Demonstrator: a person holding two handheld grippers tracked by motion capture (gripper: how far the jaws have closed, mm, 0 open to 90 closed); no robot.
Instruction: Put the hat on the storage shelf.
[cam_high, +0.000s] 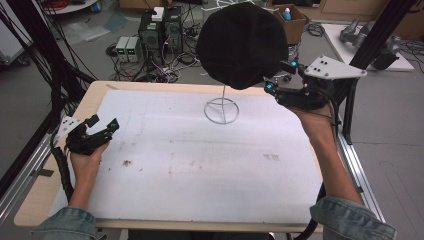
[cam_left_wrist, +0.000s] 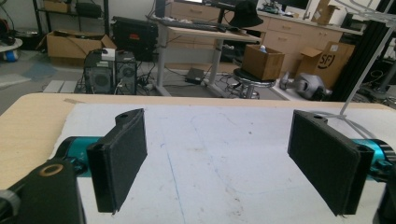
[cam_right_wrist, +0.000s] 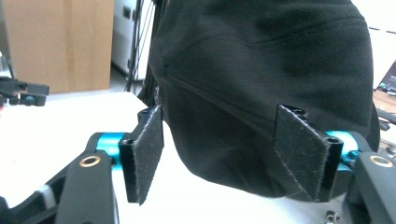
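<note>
Between the right gripper's (cam_right_wrist: 217, 154) parted jaws: a black hat (cam_high: 242, 44) on its stand (cam_high: 221, 110).
Pads don't grip it; left gripper (cam_left_wrist: 224, 161) wide open, empty.

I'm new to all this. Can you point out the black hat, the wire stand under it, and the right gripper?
black hat (cam_high: 242, 42), high view, middle of its crown.
wire stand (cam_high: 221, 111), high view, its round base ring.
right gripper (cam_high: 275, 82), high view, midway between its fingertips.

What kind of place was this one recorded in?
Most likely a robotics lab or workshop: desktop computers with tangled cables stand on the floor, cardboard boxes sit about, and a black aluminium frame flanks the table.
</note>
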